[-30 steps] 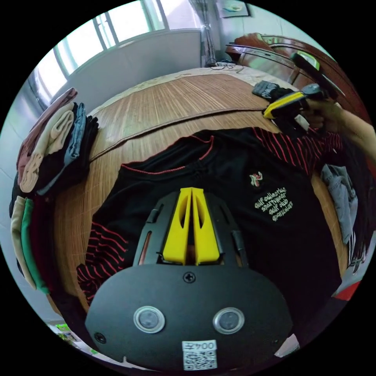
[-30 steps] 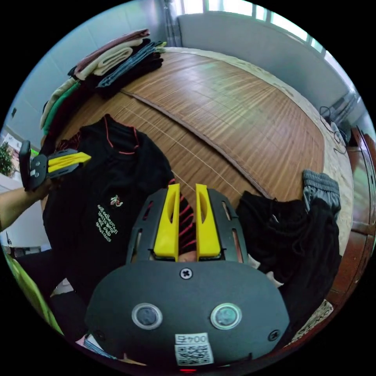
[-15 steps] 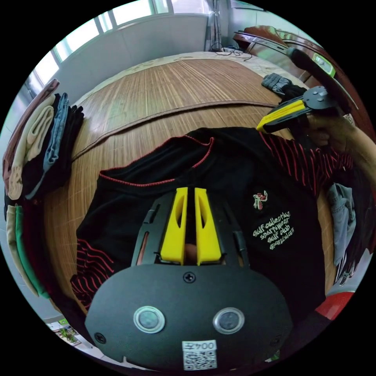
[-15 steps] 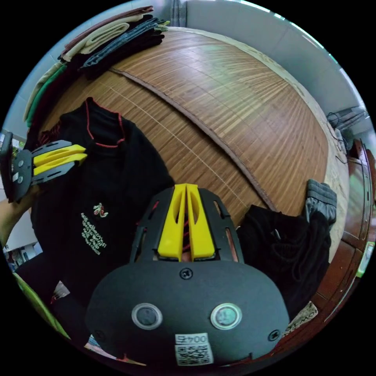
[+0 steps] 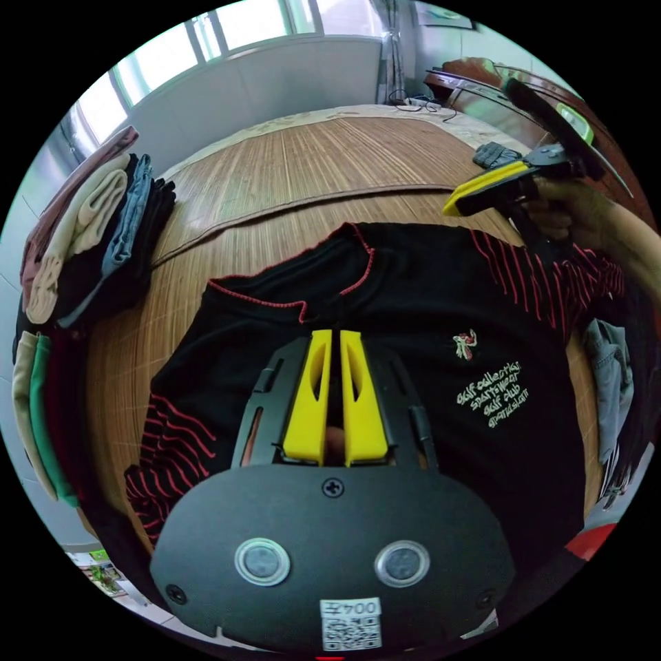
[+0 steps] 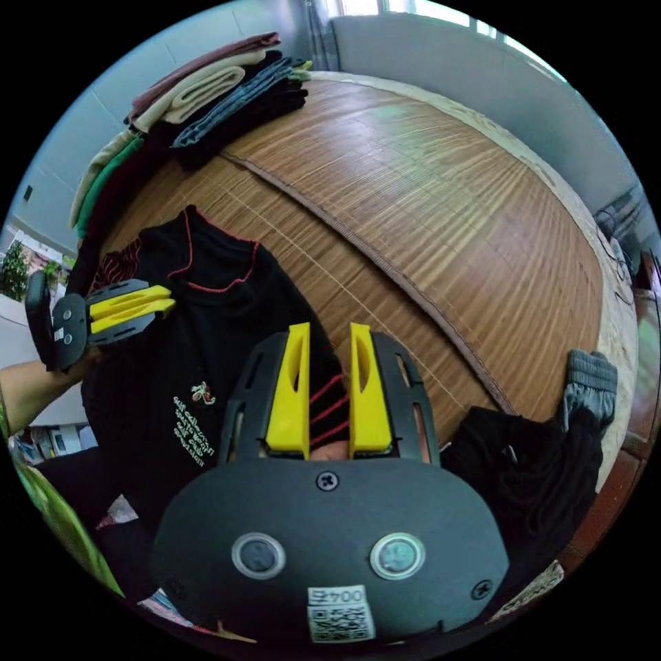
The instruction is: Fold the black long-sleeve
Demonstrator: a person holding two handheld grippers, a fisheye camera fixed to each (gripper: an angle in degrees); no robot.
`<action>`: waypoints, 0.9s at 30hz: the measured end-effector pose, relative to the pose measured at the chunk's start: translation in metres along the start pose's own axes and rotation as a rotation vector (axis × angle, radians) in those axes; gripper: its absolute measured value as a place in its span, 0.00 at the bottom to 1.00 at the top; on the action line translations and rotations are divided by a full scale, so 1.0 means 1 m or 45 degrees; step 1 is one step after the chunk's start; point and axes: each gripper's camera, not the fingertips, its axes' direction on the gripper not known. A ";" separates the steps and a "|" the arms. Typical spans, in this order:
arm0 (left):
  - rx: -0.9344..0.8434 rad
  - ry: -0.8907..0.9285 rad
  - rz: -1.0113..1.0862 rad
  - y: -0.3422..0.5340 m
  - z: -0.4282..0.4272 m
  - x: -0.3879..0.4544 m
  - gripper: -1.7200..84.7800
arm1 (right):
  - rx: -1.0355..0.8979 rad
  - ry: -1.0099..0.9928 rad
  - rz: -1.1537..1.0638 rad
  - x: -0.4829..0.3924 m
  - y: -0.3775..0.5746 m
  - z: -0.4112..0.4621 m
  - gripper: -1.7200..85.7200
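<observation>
The black long-sleeve (image 5: 413, 296) lies front up on the bamboo mat, with a red-trimmed collar, small chest print and red-striped sleeves. My left gripper (image 5: 334, 334) hovers over its chest just below the collar, jaws almost together with nothing visibly between them. It appears from the side near the collar as the left gripper (image 6: 165, 299), held by a hand. My right gripper (image 6: 327, 327) is open, and the striped sleeve (image 6: 327, 406) lies between and under its jaws. At the shirt's shoulder, the right gripper (image 5: 451, 206) stands above the striped sleeve (image 5: 544, 275).
A stack of folded clothes (image 5: 96, 227) (image 6: 213, 96) sits along the mat's edge. The bamboo mat (image 5: 310, 165) (image 6: 447, 200) stretches beyond the shirt. A heap of black clothes (image 6: 530, 461) and a grey garment (image 6: 589, 385) lie beside the sleeve. Wooden furniture (image 5: 482, 89) stands behind.
The right jaws, closed on the striped sleeve half a second ago, have spread apart. The left jaws stay nearly together over the chest. Both cameras shifted slightly.
</observation>
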 end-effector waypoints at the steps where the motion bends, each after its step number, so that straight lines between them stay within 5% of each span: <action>1: 0.004 -0.012 -0.006 0.001 -0.005 0.002 0.04 | -0.045 0.024 -0.041 -0.008 -0.004 0.009 0.08; 4: -0.018 -0.070 -0.033 0.003 -0.012 0.005 0.04 | -0.066 0.364 -0.160 -0.027 -0.002 0.018 0.06; 14: 0.088 0.131 -0.023 0.017 -0.073 0.000 0.05 | 0.182 0.266 0.220 -0.013 0.028 -0.039 0.10; 17: 0.120 0.074 -0.062 0.030 -0.097 -0.015 0.05 | 0.168 0.071 0.100 -0.037 0.043 -0.033 0.10; 21: -0.060 -0.078 -0.030 0.050 -0.083 -0.022 0.03 | -0.046 0.132 -0.027 -0.053 0.045 0.011 0.11; 27: -0.141 -0.313 0.054 0.080 -0.094 -0.059 0.03 | -0.010 0.057 0.005 -0.025 0.041 0.008 0.10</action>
